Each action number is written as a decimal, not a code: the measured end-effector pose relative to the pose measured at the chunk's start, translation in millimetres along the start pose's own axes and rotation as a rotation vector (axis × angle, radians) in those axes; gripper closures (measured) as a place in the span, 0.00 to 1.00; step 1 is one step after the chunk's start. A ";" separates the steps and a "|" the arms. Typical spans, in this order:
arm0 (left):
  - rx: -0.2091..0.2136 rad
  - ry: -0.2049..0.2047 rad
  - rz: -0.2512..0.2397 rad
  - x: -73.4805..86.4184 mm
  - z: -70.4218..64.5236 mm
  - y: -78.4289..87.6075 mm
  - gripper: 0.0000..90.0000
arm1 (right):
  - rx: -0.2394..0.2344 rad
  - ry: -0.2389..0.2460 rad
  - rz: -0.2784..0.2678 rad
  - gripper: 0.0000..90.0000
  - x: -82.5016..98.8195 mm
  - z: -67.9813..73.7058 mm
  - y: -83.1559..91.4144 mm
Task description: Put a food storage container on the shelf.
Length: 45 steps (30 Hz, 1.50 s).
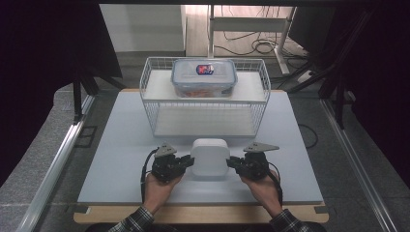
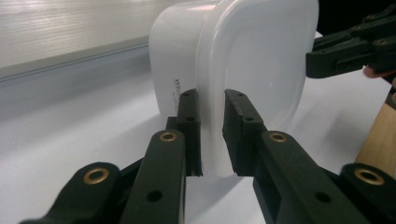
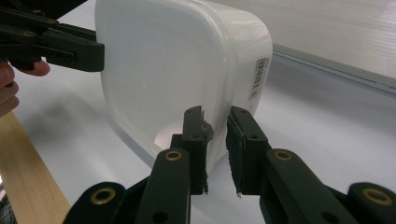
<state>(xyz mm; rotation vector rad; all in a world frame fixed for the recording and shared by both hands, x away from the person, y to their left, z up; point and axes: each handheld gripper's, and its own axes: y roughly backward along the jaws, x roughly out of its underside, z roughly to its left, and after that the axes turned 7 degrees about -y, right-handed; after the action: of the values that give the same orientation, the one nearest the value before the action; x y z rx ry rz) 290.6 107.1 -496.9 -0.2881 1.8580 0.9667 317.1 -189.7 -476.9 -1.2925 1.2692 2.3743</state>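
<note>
A white plastic container with rounded corners and a lipped rim sits on the white tabletop, near its front edge. My left gripper is at its left side and my right gripper at its right side. In the left gripper view the container's rim stands between the jaws of the left gripper, which are shut on it. In the right gripper view the right gripper is likewise shut on the rim of the container, beside a barcode label. Each gripper view also shows the opposite gripper's jaws at the container's far side.
A white wire basket rack stands behind the container, with a clear lidded food box on its upper shelf. The table's wooden front edge lies just behind my hands. Metal rails run along both sides of the table.
</note>
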 end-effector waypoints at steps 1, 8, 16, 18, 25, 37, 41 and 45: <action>0.001 -0.004 -0.005 -0.8 0.0 1.2 0.87 | -0.003 -0.002 -0.004 0.86 0.0 0.0 0.3; -0.003 -0.030 -0.027 -7.3 -0.3 9.2 0.87 | -0.011 0.010 -0.036 0.86 -4.8 3.7 4.3; -0.023 -0.057 -0.047 -17.6 -1.0 16.2 0.87 | -0.006 0.032 -0.068 0.86 -14.3 7.7 8.2; -0.029 -0.062 -0.050 -20.4 -1.0 18.3 0.87 | -0.005 0.036 -0.073 0.86 -16.9 9.2 9.0; -0.035 -0.080 -0.068 -29.8 -1.1 24.3 0.87 | 0.002 0.062 -0.100 0.86 -27.2 13.1 13.9; -0.071 -0.137 -0.098 -59.2 -3.8 40.1 0.87 | 0.006 0.093 -0.149 0.86 -52.2 20.7 25.9; -0.077 -0.151 -0.110 -68.7 -3.4 43.0 0.87 | 0.010 0.105 -0.163 0.86 -61.4 21.7 30.4; -0.085 -0.163 -0.121 -77.9 -2.8 46.2 0.87 | 0.018 0.117 -0.179 0.86 -71.2 23.6 34.4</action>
<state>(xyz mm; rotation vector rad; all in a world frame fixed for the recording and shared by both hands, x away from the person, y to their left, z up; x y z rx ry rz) 300.3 118.9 -407.6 -0.3587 1.6357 0.9580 329.5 -176.6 -396.4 -1.4914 1.1473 2.1894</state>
